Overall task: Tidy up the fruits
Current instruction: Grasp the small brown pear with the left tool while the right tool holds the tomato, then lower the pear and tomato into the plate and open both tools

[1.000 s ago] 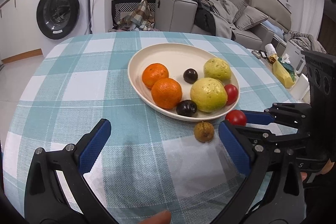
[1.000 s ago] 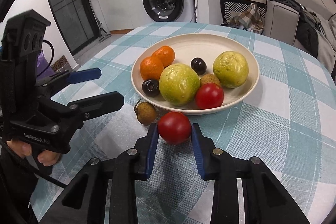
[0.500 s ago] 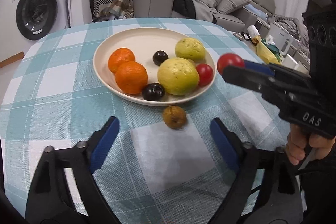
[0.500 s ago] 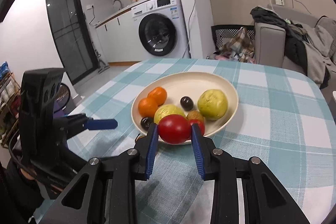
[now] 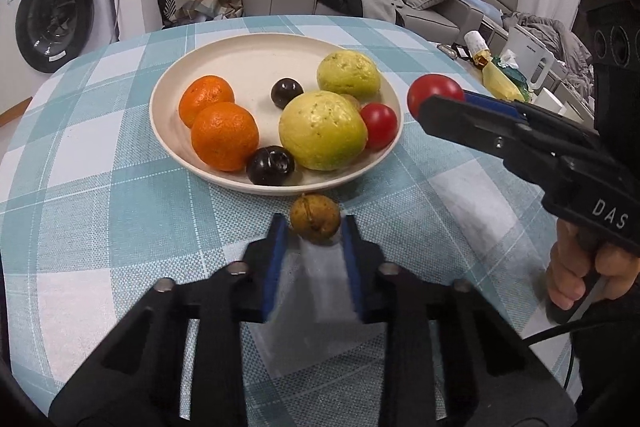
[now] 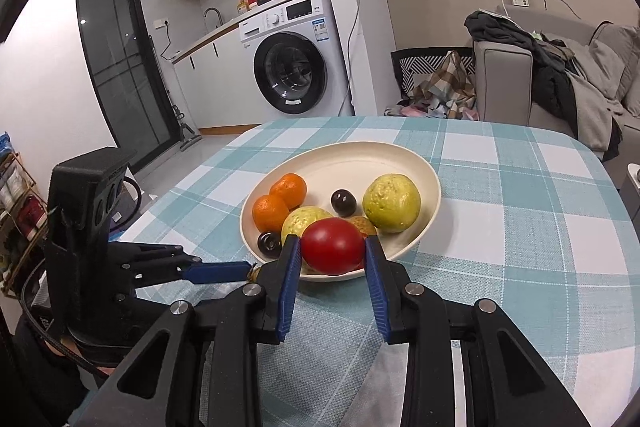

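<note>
**Two small fruits in hand beside the plate**

On a checked tablecloth [image 5: 100,195], with a washing machine and sofa behind, sits a cream plate [image 5: 224,67] of fruit. The left gripper [image 5: 314,229] has pinched its blue pads onto a small brown fruit [image 5: 315,223] lying just ahead of its tips, short of the plate's near rim. The right gripper [image 6: 332,251] clamps a red tomato [image 6: 332,246] above the rim. The tomato looks smooth and bruisable, best held lightly across its widest part; the brown fruit looks light and firmer.

White letters "DAS" on the black body of the right gripper [image 5: 440,99], right of frame, washing-machine labels too small to read
</note>
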Demonstrator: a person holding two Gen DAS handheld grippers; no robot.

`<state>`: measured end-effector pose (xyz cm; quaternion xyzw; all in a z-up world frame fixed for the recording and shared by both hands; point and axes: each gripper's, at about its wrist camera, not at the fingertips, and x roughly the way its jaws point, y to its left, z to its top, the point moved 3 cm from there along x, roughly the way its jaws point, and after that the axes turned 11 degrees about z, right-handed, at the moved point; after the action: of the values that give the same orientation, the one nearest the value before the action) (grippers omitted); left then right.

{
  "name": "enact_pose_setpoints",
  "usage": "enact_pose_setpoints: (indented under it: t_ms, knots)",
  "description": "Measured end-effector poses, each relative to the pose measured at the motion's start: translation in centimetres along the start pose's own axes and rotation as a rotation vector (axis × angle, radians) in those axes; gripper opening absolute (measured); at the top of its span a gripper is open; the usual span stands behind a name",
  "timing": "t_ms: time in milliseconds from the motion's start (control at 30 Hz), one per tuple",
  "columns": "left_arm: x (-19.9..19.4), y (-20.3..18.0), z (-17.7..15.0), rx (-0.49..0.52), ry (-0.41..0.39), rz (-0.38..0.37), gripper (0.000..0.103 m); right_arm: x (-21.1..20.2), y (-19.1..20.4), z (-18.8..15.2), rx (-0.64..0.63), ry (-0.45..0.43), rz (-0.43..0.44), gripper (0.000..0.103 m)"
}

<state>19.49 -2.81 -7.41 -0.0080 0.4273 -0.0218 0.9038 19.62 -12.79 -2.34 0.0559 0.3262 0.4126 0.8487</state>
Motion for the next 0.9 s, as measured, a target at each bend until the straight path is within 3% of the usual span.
enact_pose_setpoints:
  t_ms: [600, 900]
  knots:
    - [-1.9, 0.2, -0.3, 0.024, -0.066, -0.014, 0.022, -0.1, -0.2, -0.2, 0.006, 0.0, -0.003, 0.033]
    - [-4.0, 0.0, 0.0, 0.03, -0.146, -0.011, 0.022, -0.6, -0.2, 0.0, 0.0, -0.028, -0.013, 0.033]
